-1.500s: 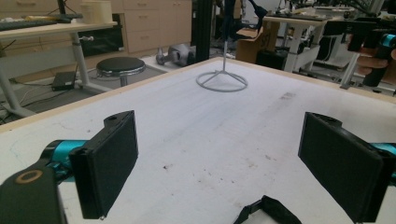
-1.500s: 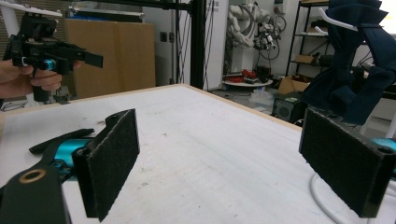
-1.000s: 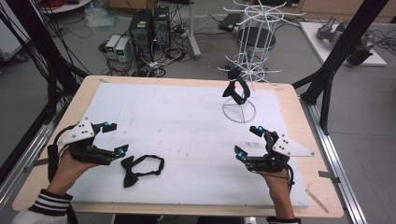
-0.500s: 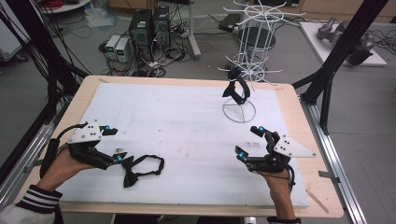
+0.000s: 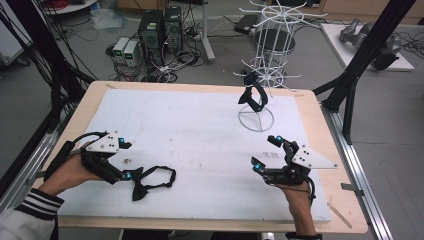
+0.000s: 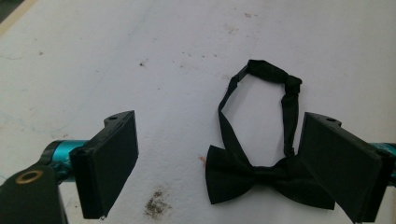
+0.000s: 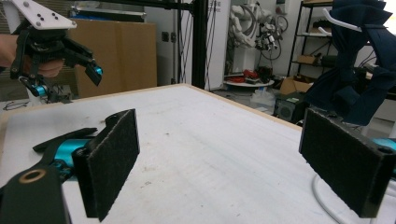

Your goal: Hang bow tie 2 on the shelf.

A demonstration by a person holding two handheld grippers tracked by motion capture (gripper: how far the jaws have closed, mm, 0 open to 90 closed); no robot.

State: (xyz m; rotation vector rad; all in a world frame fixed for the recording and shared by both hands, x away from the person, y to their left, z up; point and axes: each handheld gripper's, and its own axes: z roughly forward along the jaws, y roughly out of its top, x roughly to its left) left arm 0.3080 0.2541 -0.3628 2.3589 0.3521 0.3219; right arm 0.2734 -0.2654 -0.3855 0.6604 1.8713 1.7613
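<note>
Bowtie point(image 6: 261, 177) sits off-centre by the wide-open left gripper's point(image 6: 219, 163) right jaw; it should recentre over the knot before closing.

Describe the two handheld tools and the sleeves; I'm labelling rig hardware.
Both are black frames with teal joints: the left claw and right claw each carry a grey three-cornered plate and black cable. The left sleeve is black-and-white striped.

Robotics lab, data-collection station. Wooden table point(image 5: 320, 130) topped with a white mat, framed by black struts point(image 5: 370, 55); desktop computers point(image 5: 160, 30) and tangled cables on the bare floor behind. Robot arm point(image 7: 252, 21) and shelving stand in the background.
</note>
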